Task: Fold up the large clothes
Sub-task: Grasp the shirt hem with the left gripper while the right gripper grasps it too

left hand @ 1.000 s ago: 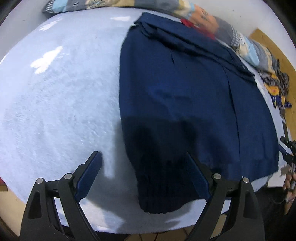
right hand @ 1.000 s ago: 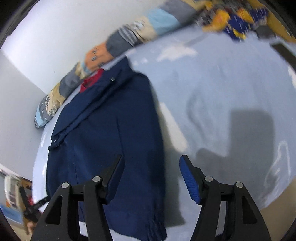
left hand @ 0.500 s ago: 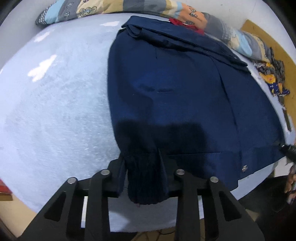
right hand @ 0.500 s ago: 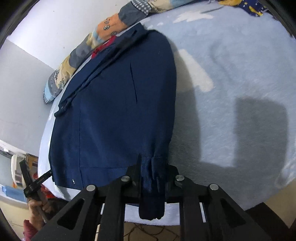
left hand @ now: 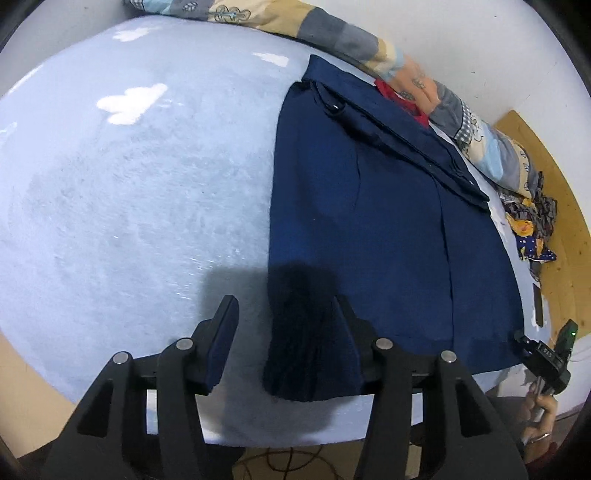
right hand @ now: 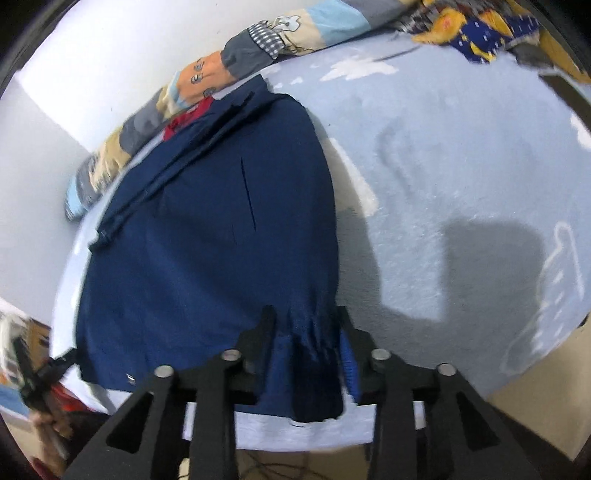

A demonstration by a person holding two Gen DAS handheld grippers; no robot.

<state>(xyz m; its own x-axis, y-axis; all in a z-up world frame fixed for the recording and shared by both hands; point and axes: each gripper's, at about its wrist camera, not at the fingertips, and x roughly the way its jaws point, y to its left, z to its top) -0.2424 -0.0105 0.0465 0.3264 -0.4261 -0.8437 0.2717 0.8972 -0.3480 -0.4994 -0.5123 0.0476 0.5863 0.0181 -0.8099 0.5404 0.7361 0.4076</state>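
Observation:
A large navy blue garment (left hand: 373, 221) lies folded flat on the pale blue bed surface (left hand: 129, 192); it also shows in the right wrist view (right hand: 207, 236). Its dark ribbed hem (left hand: 306, 347) hangs at the near edge. My left gripper (left hand: 284, 332) is open, its jaws standing on either side of the ribbed hem corner. My right gripper (right hand: 306, 325) stands around the bunched hem corner (right hand: 314, 354) at the garment's other near corner, jaws partly apart with the cloth between them.
A patchwork quilt (left hand: 332, 33) lies rolled along the back by the white wall. A heap of patterned clothes (left hand: 532, 229) sits at the far right, seen too in the right wrist view (right hand: 472, 33). The bed's near edge is just below both grippers.
Both grippers closed on the hem corners half a second ago. Now the left gripper has opened and let the hem go; the right jaws have widened around the bunched cloth.

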